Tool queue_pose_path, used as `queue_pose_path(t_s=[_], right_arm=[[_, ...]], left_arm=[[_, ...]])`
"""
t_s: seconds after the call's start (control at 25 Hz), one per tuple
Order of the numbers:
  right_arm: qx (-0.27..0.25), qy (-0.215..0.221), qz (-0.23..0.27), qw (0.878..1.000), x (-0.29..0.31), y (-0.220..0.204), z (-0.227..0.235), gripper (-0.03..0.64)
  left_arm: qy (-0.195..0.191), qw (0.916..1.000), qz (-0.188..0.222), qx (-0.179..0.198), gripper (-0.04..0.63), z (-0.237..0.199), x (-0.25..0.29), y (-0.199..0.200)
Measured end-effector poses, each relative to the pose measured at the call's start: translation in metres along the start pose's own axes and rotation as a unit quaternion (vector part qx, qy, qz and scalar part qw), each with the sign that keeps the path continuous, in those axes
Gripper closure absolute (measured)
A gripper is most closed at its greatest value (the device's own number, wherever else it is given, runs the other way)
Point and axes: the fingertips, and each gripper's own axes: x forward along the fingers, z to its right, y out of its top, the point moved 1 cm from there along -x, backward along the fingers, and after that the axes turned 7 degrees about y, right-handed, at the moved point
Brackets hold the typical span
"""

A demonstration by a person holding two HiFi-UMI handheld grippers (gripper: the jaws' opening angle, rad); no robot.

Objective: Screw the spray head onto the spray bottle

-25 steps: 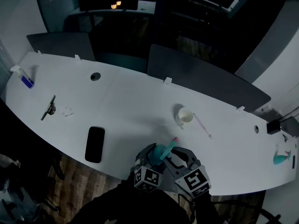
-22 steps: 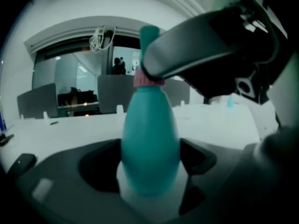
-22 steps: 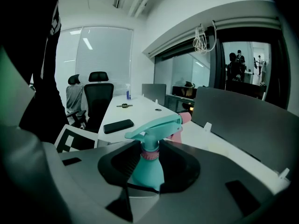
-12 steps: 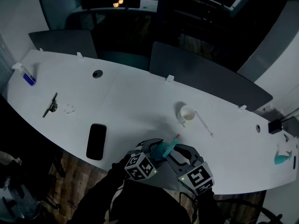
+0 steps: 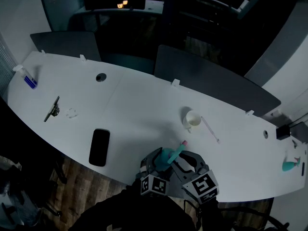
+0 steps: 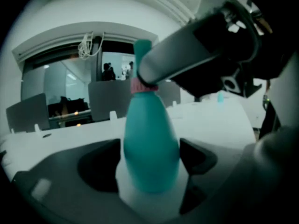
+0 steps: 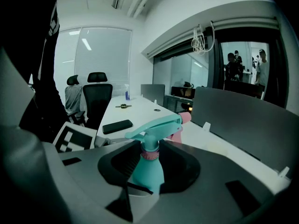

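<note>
A teal spray bottle (image 5: 166, 156) is held just above the near edge of the white table (image 5: 134, 109), between both grippers. Its teal spray head (image 7: 156, 125) with a pink nozzle tip (image 5: 183, 142) sits on the neck, above a pink collar (image 7: 150, 154). My left gripper (image 6: 150, 171) is shut on the bottle's wide body (image 6: 150, 148). My right gripper (image 7: 149, 167) closes around the neck at the collar, and one of its fingers (image 6: 196, 45) crosses the top of the bottle in the left gripper view.
A black phone (image 5: 99, 147) lies left of the grippers. A white cup (image 5: 191, 119) and a thin stick (image 5: 210, 129) lie beyond them. A small bottle (image 5: 26, 78) stands at the far left, and a teal object (image 5: 288, 163) at the far right. Dark dividers (image 5: 211, 83) line the back edge.
Half a second ago the left gripper's marker cube had swung out to the left and rolled; it is now back beside the right one. The bottle stays in place.
</note>
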Motion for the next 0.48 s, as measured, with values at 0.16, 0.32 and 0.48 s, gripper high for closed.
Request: queue_pose_path(t_s=[0.16, 0.32, 0.48], right_arm=[[-0.010, 0.011, -0.002, 1.000, 0.001, 0.001, -0.001, 0.489], [-0.007, 0.014, -0.003, 1.000, 0.000, 0.001, 0.000, 0.488], [-0.001, 0.002, 0.001, 1.000, 0.001, 0.000, 0.000, 0.489]], left_arm=[[-0.136, 0.9896, -0.005, 0.045, 0.153, 0.000, 0.002, -0.003], [-0.212, 0.9744, -0.017, 0.074, 0.210, 0.011, 0.006, -0.001], [-0.068, 0.9976, -0.008, 0.010, 0.212, 0.002, 0.005, 0.003]])
